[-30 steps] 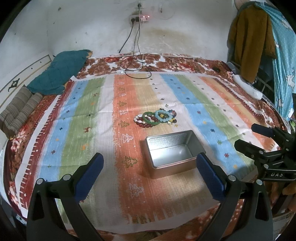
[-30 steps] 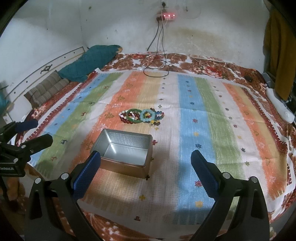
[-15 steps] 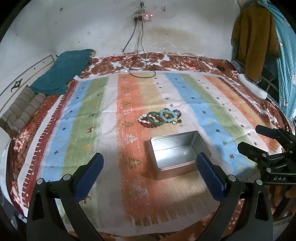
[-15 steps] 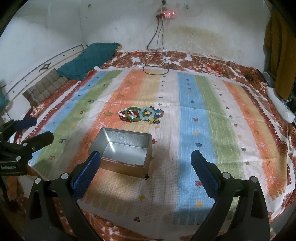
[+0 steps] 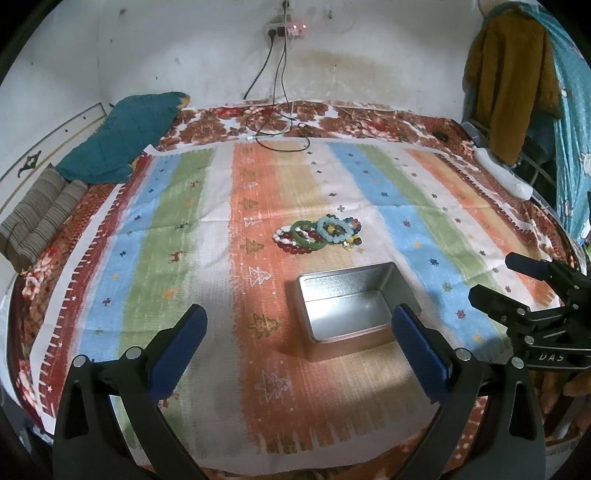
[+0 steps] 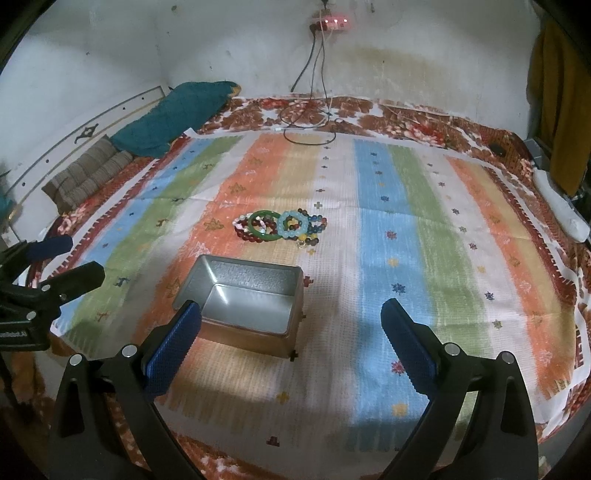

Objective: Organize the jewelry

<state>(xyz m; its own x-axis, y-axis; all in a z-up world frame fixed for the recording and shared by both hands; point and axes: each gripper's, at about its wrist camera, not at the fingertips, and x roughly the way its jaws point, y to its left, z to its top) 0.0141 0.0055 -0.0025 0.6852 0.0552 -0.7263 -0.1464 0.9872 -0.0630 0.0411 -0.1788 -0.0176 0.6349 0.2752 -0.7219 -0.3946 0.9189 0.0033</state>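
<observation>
Bracelets (image 5: 317, 233) beyond open left claw (image 5: 297, 326)

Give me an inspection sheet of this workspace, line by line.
Surface: striped cloth spread over a floral bedspread.
Job's things: pile of bead bracelets with a green bangle; open metal tin nearer the camera, empty.
Clutter: nothing seen on the cloth.
Grippers: left gripper and right gripper both open, holding nothing.
Cables: black cables hang from a wall power strip onto the bed.
Surroundings: teal pillow, striped cushion, hanging mustard garment.
</observation>
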